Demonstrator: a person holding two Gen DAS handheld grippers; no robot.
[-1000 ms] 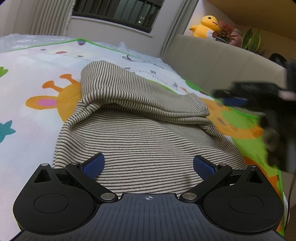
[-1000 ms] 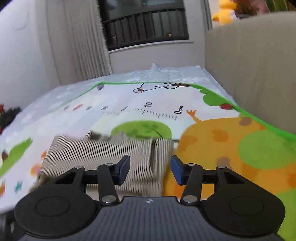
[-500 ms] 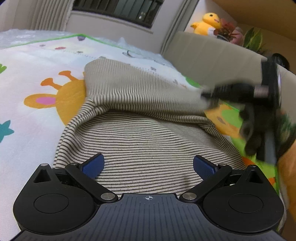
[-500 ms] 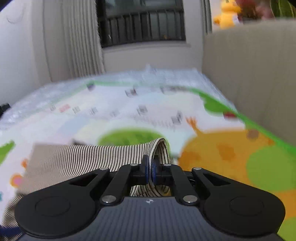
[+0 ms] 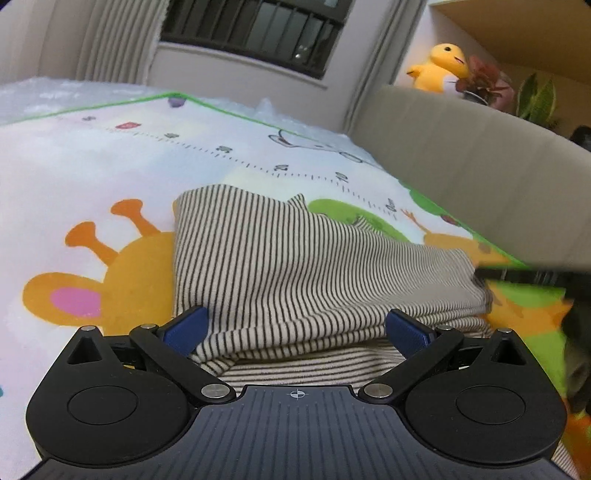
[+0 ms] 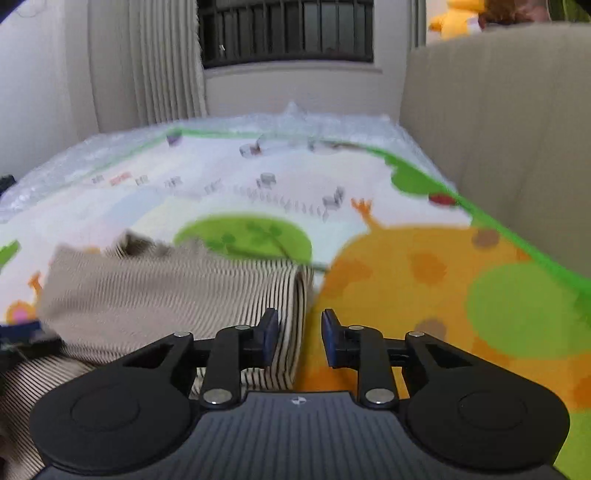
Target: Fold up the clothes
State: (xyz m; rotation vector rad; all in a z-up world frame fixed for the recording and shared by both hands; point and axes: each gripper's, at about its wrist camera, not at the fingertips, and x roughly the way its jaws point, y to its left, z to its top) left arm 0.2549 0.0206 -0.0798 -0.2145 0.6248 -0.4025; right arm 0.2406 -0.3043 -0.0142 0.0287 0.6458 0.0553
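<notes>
A beige garment with thin dark stripes lies folded on the cartoon play mat. My left gripper is open wide, its blue pads hovering over the near fold without pinching it. At the garment's right end, the right gripper shows as a dark blur. In the right wrist view, the right gripper has its jaws opening. The garment's rolled right edge lies loosely between the blue pads, which do not press it. The left gripper shows blurred at the left edge.
A beige upholstered sofa side runs along the mat's right edge. A yellow plush toy and potted plants stand above it. Curtains and a barred window close the far end, beyond a strip of bubble wrap.
The right gripper closed on the garment's rolled right edge, then let it go, and its jaws now stand apart. The top layer has settled flatter. The left gripper moved forward over the garment, still open.
</notes>
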